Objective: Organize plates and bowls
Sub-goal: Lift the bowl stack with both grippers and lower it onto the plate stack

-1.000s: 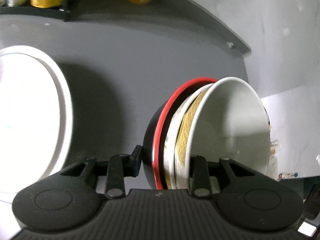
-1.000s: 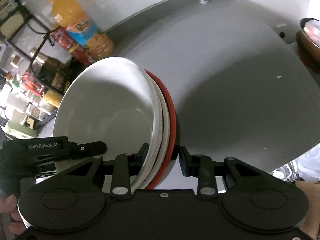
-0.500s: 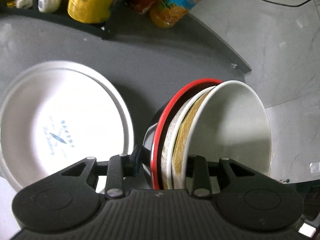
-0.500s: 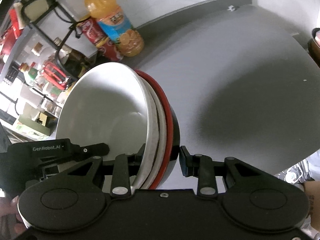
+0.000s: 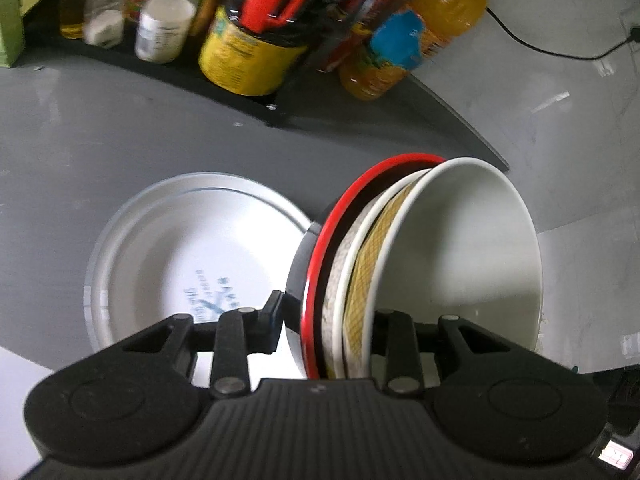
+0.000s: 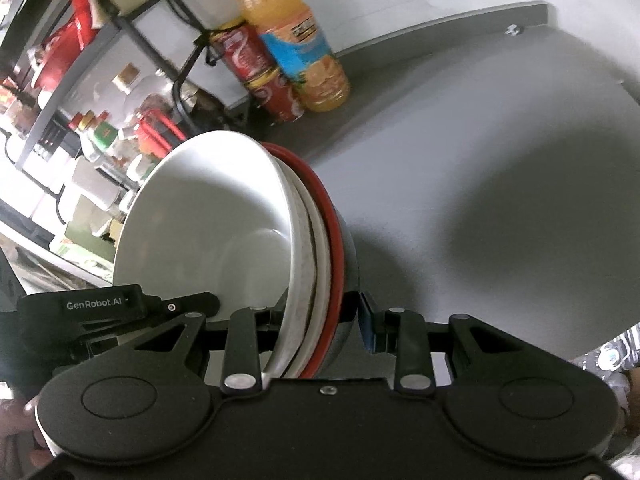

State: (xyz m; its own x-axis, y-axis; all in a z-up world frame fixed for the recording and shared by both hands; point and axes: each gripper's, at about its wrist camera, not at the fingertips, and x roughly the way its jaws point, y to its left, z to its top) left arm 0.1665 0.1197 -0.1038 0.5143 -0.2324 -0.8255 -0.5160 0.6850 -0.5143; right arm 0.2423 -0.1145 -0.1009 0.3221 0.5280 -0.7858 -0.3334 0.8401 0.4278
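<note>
Since a second ago we have tilted back: the white plate now lies whole on the grey counter, jars showing far behind. Both left tongs and right tongs grip the nested bowl stack, glossy, red-rimmed, held on edge. Open counter spreads right.

Three nested bowls, one white plate, one orange juice bottle, two red cans.
</note>
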